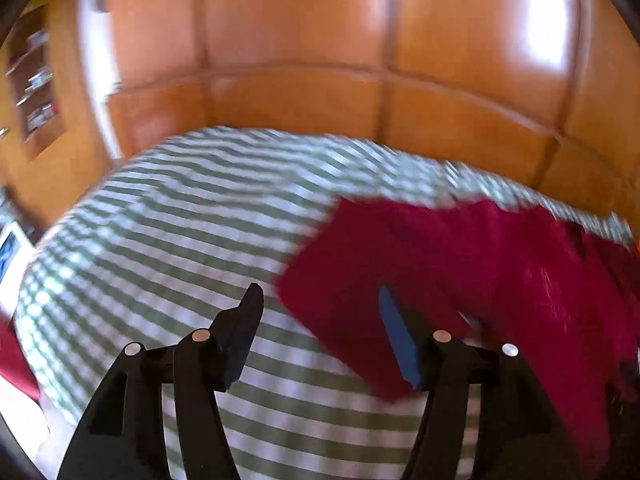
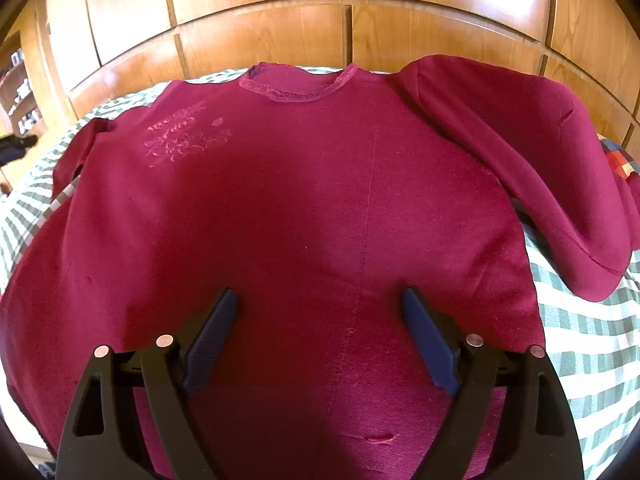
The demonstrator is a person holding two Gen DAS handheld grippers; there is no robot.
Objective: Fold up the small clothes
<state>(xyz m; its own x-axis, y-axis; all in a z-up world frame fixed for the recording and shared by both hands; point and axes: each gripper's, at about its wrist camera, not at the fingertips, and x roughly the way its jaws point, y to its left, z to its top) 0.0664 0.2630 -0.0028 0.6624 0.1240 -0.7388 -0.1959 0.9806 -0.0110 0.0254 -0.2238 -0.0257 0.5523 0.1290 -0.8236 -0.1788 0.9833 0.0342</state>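
Wood-panel wardrobe (image 2: 260, 32) bkgd, checked bed (image 1: 160, 240): maroon sweatshirt (image 2: 300, 200) flat, collar far, long axis running away from right tool (image 2: 320, 304), released, directly over hem; left tool (image 1: 318, 300) released, empty, shirt to its right.

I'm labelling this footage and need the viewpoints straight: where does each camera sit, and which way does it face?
Left wrist: on the left gripper, angled down across the checked bedcover at a blurred edge of the red sweatshirt; its own open fingers show.
Right wrist: on the right gripper, looking down at the sweatshirt's body, neckline farthest away; its own open fingers show.
Shared: sweatshirt, bedcover, wooden wardrobe doors behind.
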